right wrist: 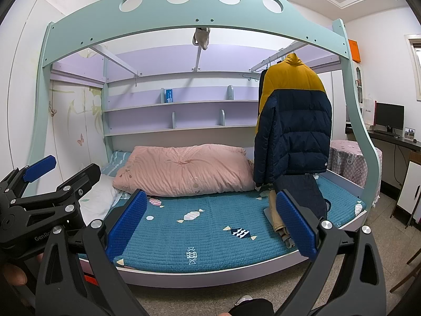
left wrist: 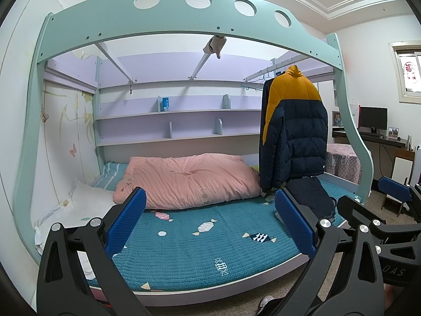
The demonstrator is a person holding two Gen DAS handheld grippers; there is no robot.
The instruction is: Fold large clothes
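Note:
A puffy jacket (left wrist: pixel 294 129) (right wrist: pixel 294 121), mustard yellow on top and navy below, hangs from a rail at the right end of the bed. Folded dark and tan clothes (left wrist: pixel 313 197) (right wrist: pixel 297 200) lie on the teal quilt (left wrist: pixel 200 245) (right wrist: pixel 200 231) below it. My left gripper (left wrist: pixel 210 223) is open, held in front of the bed well short of the jacket, nothing between its blue pads. My right gripper (right wrist: pixel 210 223) is open too and empty, also facing the bed. Each gripper shows at the edge of the other's view.
A pink duvet (left wrist: pixel 184 181) (right wrist: pixel 184 168) lies bunched at the back of the mattress, a white pillow (left wrist: pixel 86 202) at the left. The mint bed frame (left wrist: pixel 168 23) arches overhead. A covered stool (right wrist: pixel 350 160) and desk with monitor (right wrist: pixel 389 117) stand to the right.

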